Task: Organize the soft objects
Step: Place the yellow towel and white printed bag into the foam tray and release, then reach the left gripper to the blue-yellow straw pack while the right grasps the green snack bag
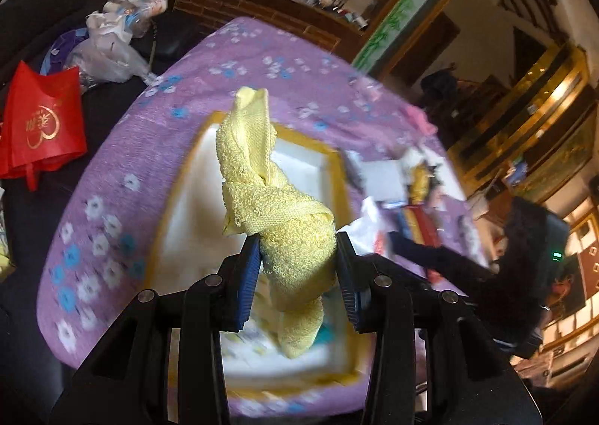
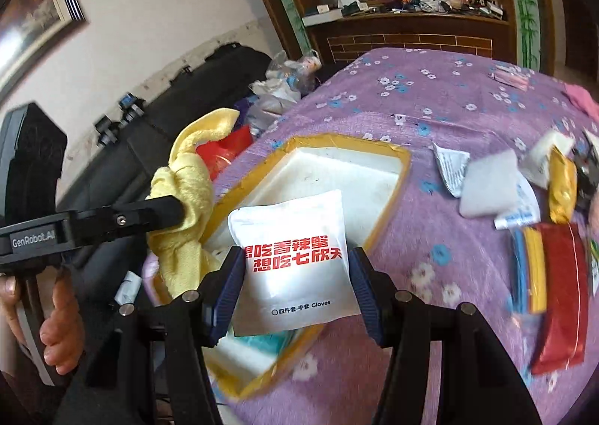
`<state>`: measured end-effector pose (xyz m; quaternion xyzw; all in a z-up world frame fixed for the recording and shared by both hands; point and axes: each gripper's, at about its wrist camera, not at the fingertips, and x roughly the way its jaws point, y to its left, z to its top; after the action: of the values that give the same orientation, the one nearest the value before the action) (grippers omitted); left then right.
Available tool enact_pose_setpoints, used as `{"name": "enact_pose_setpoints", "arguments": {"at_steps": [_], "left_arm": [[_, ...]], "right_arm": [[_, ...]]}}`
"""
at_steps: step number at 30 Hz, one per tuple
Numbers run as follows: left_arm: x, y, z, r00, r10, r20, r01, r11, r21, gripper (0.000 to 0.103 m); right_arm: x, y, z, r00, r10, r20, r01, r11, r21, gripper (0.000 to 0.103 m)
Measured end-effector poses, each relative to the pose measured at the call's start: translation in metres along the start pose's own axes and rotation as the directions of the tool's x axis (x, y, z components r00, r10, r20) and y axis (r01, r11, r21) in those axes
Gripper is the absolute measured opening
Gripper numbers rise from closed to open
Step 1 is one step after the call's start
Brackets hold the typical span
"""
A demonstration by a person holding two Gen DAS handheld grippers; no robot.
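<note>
My left gripper (image 1: 297,268) is shut on a knotted yellow towel (image 1: 277,208) and holds it above the white foam box with a yellow taped rim (image 1: 187,178). The same towel (image 2: 187,196) and the left gripper's finger (image 2: 149,213) show at the left of the right wrist view. My right gripper (image 2: 295,286) is shut on a white glove packet with red print (image 2: 295,256), held over the box (image 2: 389,200). A teal packet (image 2: 267,344) lies in the box's near end.
The box sits on a purple flowered cloth (image 2: 430,99). Loose packets lie to the right: a white pad (image 2: 490,187), a gold sachet (image 2: 561,189), a red packet (image 2: 561,294), a pink item (image 2: 580,97). A red bag (image 1: 41,125) and plastic bags (image 1: 112,47) lie off the left edge.
</note>
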<state>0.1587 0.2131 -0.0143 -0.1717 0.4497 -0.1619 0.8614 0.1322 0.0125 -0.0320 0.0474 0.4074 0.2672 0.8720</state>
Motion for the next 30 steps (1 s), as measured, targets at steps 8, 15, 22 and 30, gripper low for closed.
{"name": "enact_pose_setpoints", "arguments": {"at_steps": [8, 15, 22, 30], "left_arm": [[0.054, 0.033, 0.008, 0.995, 0.054, -0.084, -0.055, 0.998, -0.010, 0.039], [0.071, 0.038, 0.005, 0.992, 0.072, -0.100, -0.074, 0.997, -0.009, 0.041], [0.042, 0.050, -0.004, 1.000, -0.013, -0.022, 0.009, 0.987, -0.161, 0.067], [-0.020, -0.024, -0.047, 0.993, -0.005, 0.121, 0.022, 0.990, -0.140, 0.067]], "right_arm": [[0.048, 0.003, 0.009, 0.992, -0.102, -0.070, 0.100, 0.994, -0.041, 0.056], [0.063, 0.012, 0.003, 0.986, -0.142, -0.087, 0.135, 0.987, -0.084, 0.060], [0.036, 0.004, 0.002, 0.997, -0.074, -0.026, 0.074, 0.997, -0.021, 0.067], [-0.043, -0.042, -0.041, 0.994, 0.104, 0.035, -0.108, 0.985, 0.132, 0.067]]}}
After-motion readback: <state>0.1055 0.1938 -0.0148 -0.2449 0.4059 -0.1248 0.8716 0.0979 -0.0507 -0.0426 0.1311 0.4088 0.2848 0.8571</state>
